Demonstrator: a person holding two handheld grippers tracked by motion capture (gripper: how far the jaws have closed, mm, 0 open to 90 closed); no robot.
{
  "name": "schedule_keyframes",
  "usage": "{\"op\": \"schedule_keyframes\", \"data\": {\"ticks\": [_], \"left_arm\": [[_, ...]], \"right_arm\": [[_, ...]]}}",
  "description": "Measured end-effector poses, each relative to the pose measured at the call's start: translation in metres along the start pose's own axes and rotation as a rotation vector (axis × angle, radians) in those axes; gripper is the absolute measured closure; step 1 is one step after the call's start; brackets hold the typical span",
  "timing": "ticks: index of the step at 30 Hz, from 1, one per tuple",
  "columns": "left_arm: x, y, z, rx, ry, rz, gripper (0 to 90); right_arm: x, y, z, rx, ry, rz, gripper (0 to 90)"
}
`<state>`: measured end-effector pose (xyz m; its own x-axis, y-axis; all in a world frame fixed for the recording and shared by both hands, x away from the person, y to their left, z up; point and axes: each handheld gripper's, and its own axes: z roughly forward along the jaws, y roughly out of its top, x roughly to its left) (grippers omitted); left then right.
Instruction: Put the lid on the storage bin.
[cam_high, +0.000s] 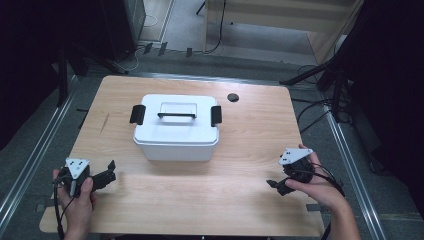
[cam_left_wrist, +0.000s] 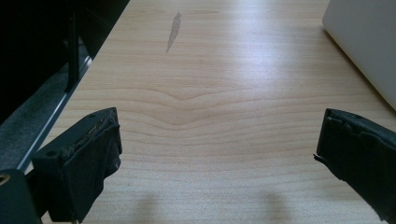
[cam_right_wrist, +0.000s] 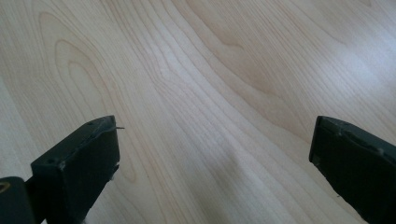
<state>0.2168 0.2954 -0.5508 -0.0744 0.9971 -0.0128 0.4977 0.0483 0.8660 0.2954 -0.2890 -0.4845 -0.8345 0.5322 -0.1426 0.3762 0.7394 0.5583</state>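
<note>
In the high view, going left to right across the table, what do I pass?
Left gripper → left black latch → white box → right black latch → black round hole → right gripper.

One white box (cam_high: 176, 131) stands on the one wooden worktop (cam_high: 225, 195), with two black latches, one at each end, and one handle on its lid. Two grippers are held near, the left gripper (cam_high: 107, 172) and the right gripper (cam_high: 276, 185).
</note>
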Motion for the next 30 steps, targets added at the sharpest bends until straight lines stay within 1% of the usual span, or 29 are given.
{"op": "schedule_keyframes", "data": {"ticks": [1,2,4,5,6,7,10,11,12,13,16,21,26,30], "left_arm": [[0.000,0.000,0.000,-0.002,-0.003,-0.003,0.6],[0.000,0.000,0.000,-0.006,-0.003,-0.006,0.6],[-0.001,0.000,0.000,-0.009,-0.001,-0.001,0.6],[-0.001,0.000,0.000,-0.008,0.000,0.004,0.6],[-0.002,-0.001,0.000,-0.012,0.002,0.006,0.6],[-0.002,0.000,0.000,-0.011,0.002,0.007,0.6],[-0.001,-0.001,-0.001,-0.022,0.005,0.003,0.6],[-0.001,-0.001,-0.002,-0.021,0.000,0.002,0.6],[-0.001,-0.001,-0.002,-0.018,-0.005,0.002,0.6],[-0.001,-0.001,-0.002,-0.019,-0.008,0.002,0.6],[-0.001,-0.002,-0.002,-0.022,-0.005,0.002,0.6],[-0.003,-0.002,-0.004,-0.040,0.002,0.021,0.6],[-0.004,-0.003,-0.005,-0.046,0.011,0.026,0.6],[-0.006,-0.003,-0.005,-0.053,0.017,0.042,0.6]], "right_arm": [[0.001,-0.002,0.001,-0.006,-0.002,0.008,1.3],[0.001,-0.004,0.001,-0.016,-0.015,0.004,1.4],[0.002,-0.008,0.002,-0.033,-0.033,0.020,1.4],[0.002,-0.010,0.002,-0.049,-0.033,0.021,1.3],[0.003,-0.012,0.003,-0.055,-0.033,0.035,1.4],[0.004,-0.013,0.003,-0.064,-0.036,0.033,1.4],[0.007,-0.019,0.005,-0.087,-0.042,0.049,1.3],[0.008,-0.021,0.006,-0.095,-0.045,0.053,1.3],[0.009,-0.024,0.007,-0.104,-0.051,0.064,1.3],[0.008,-0.026,0.007,-0.114,-0.047,0.070,1.3],[0.010,-0.033,0.009,-0.147,-0.045,0.104,1.3],[0.013,-0.045,0.013,-0.175,-0.054,0.138,1.3],[0.011,-0.057,0.015,-0.241,-0.071,0.196,1.3],[0.010,-0.062,0.016,-0.295,-0.088,0.233,1.3]]}}
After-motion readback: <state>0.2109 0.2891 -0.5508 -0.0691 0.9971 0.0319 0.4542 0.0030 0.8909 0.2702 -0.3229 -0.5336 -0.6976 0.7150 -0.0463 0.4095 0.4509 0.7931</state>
